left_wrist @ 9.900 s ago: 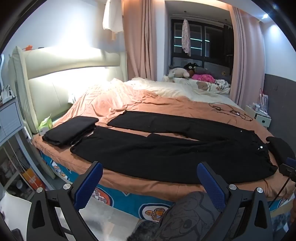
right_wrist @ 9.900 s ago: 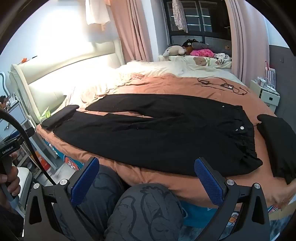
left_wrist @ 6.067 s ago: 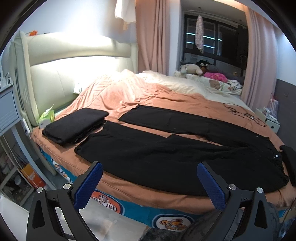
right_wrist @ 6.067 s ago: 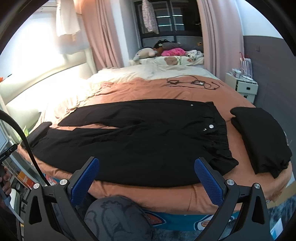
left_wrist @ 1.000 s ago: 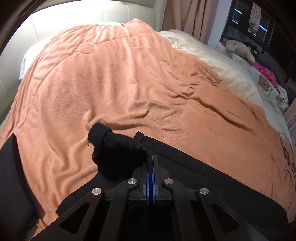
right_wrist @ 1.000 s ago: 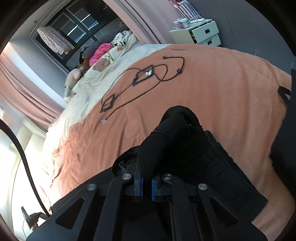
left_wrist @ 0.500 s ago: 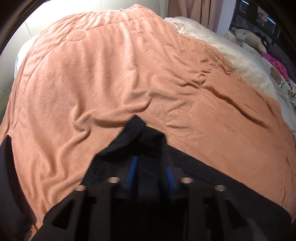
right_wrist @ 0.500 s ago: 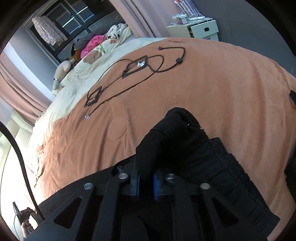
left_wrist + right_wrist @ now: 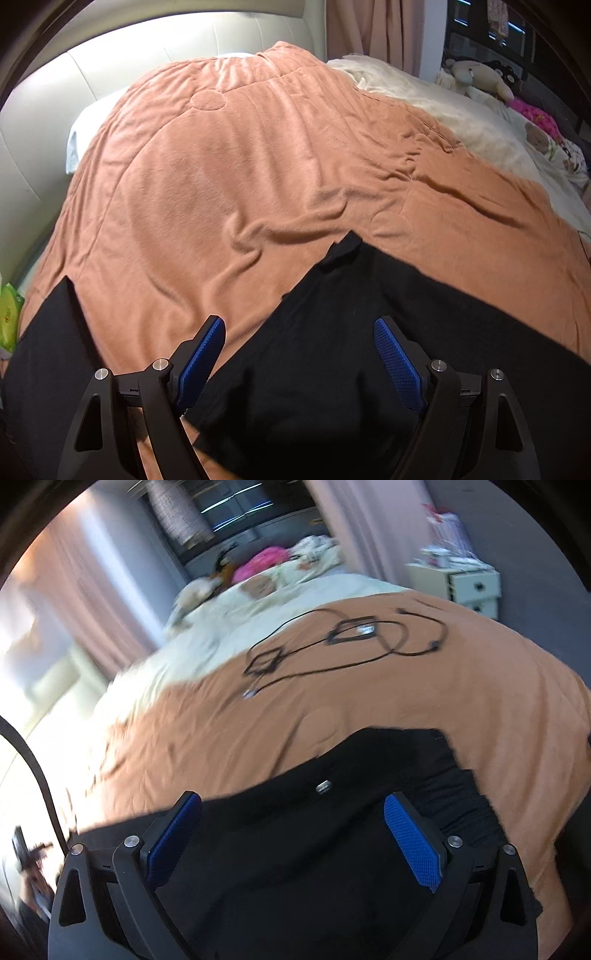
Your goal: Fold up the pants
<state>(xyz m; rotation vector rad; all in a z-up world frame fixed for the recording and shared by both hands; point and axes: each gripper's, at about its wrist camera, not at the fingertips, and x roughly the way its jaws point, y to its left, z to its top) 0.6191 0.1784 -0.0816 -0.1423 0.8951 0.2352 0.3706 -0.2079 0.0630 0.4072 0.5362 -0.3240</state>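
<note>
Two grippers hover over black pants (image 9: pixel 332 350) spread on an orange blanket (image 9: pixel 229 155) covering the bed. Left gripper (image 9: pixel 299 354): jaws wide, just opened, nothing pinched; the hem end of a pant leg lies flat beneath them, one corner curled. Right gripper (image 9: pixel 291 834): jaws wide, just opened, empty; the waistband end, with a metal button (image 9: pixel 323 786), lies on the blanket below. Black cables (image 9: pixel 343 642) rest farther up the blanket, well apart from the pants. Right view is motion-blurred.
</note>
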